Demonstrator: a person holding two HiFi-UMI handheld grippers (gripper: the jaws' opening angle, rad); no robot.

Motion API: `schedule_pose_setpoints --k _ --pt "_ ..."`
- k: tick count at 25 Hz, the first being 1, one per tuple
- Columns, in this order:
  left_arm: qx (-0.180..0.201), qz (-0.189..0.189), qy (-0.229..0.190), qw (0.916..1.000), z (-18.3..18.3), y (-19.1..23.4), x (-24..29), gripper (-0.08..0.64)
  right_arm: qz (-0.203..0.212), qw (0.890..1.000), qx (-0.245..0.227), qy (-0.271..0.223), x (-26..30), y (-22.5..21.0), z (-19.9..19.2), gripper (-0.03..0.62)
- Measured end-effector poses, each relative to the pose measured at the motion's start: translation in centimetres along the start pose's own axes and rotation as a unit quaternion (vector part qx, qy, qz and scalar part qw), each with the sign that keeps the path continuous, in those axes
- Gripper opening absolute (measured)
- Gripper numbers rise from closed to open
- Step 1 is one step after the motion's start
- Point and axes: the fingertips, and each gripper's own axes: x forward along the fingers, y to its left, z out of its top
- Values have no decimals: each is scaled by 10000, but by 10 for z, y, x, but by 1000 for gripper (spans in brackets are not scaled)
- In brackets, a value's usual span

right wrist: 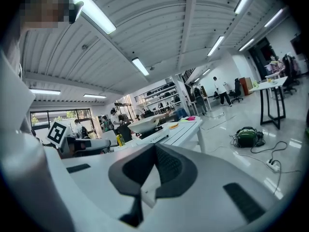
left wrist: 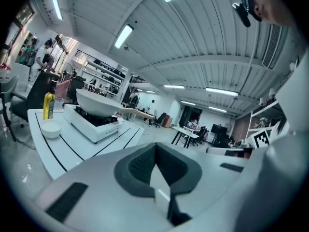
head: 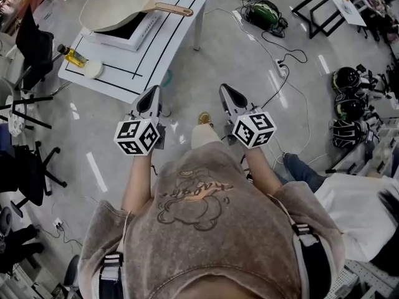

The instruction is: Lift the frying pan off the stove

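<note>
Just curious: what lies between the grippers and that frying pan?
In the head view, only a little floor, then bare tabletop up to the stove under the frying pan.

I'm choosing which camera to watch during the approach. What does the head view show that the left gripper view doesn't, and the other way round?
Only the head view: the stretch of floor between the table and both grippers, left gripper and right gripper, plus helmets on the floor. Only the left gripper view: that gripper's jaws shut with nothing between them, ceiling lights and distant shelves. Both: the frying pan sitting on the stove, with the yellow bottle and small bowl beside it.
</note>
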Motion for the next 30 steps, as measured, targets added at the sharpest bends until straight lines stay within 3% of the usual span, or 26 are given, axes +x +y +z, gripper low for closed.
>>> schedule_pose_setpoints --k 15,22,30 --pt "-105 390 -204 9990 54 18 99 5 633 9976 -155 225 98 -80 69 -2" --pt "-157 646 -331 9972 65 25 136 5 996 9937 -299 428 131 -110 84 -2" --pt "-322 580 -435 9968 81 36 160 5 1099 9927 -250 422 158 -127 92 -2"
